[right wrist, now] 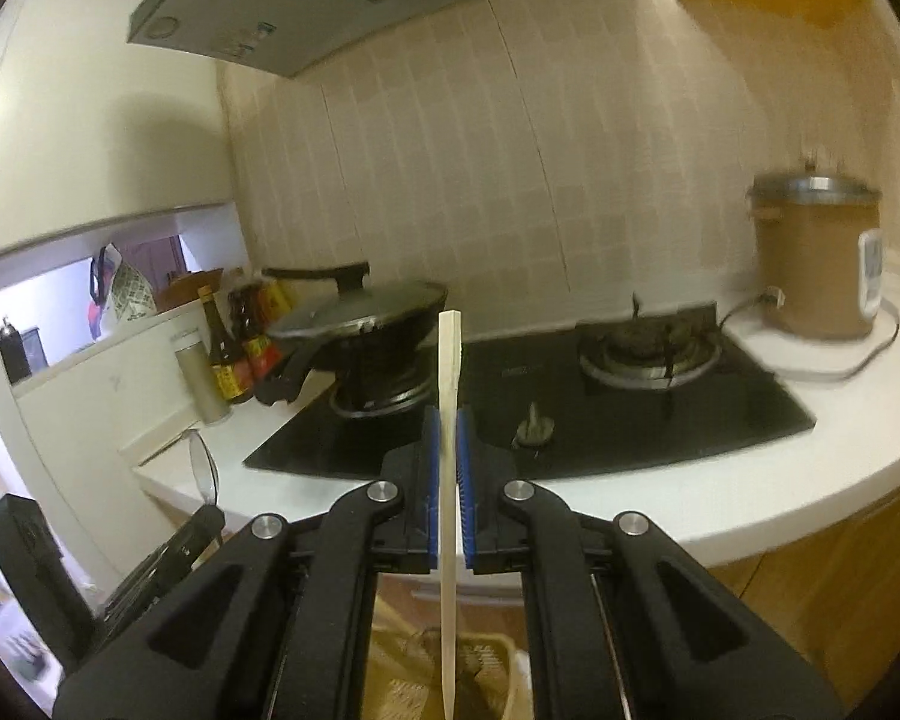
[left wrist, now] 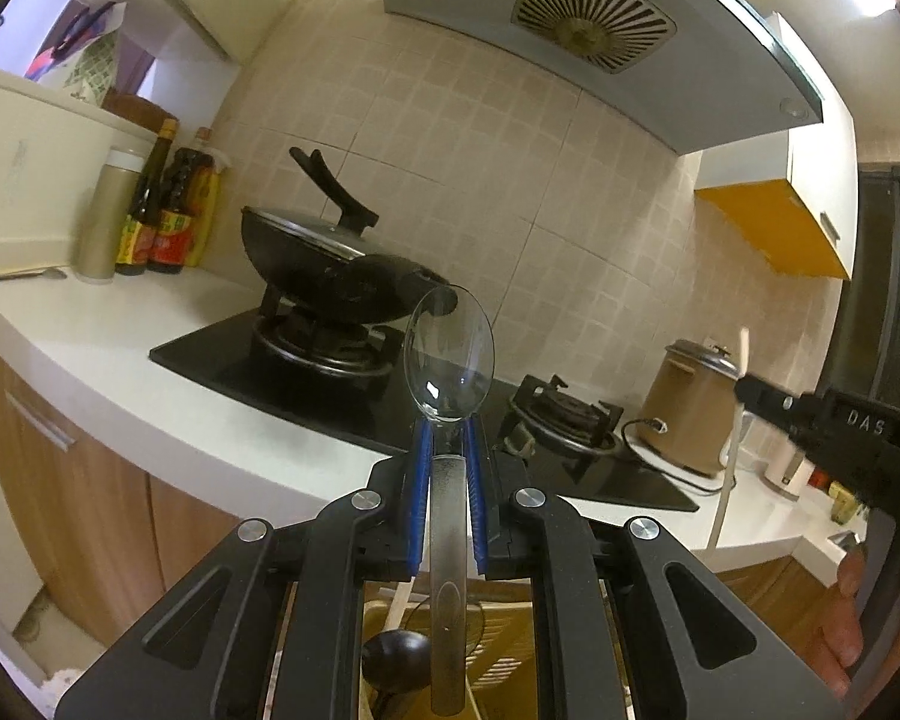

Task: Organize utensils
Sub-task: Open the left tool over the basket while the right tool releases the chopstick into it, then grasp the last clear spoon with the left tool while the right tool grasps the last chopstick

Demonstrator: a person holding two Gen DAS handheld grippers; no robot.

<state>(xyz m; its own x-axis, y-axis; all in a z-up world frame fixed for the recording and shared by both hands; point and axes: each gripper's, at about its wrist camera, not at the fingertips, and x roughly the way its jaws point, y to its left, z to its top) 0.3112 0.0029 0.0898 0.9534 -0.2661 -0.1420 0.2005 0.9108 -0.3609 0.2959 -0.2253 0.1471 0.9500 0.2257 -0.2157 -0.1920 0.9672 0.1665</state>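
My left gripper point(left wrist: 448, 429) is shut on a steel spoon point(left wrist: 448, 354); its bowl points up and away, its handle runs down between the blue pads. My right gripper point(right wrist: 448, 417) is shut on a pale wooden chopstick point(right wrist: 449, 360) held upright. Below both grippers is a beige slotted utensil basket point(left wrist: 504, 630), which also shows in the right wrist view point(right wrist: 486, 666); a dark ladle point(left wrist: 396, 654) lies in it. The right gripper appears at the right edge of the left wrist view point(left wrist: 744, 384). The left gripper and spoon appear at lower left of the right wrist view point(right wrist: 201, 468).
A black gas hob point(left wrist: 342, 384) sits in the white counter point(left wrist: 90, 324), with a lidded black wok point(left wrist: 330, 264) on its left burner. Sauce bottles point(left wrist: 162, 222) and another spoon point(left wrist: 24, 275) are at the far left. A brown rice cooker point(right wrist: 816, 258) stands right.
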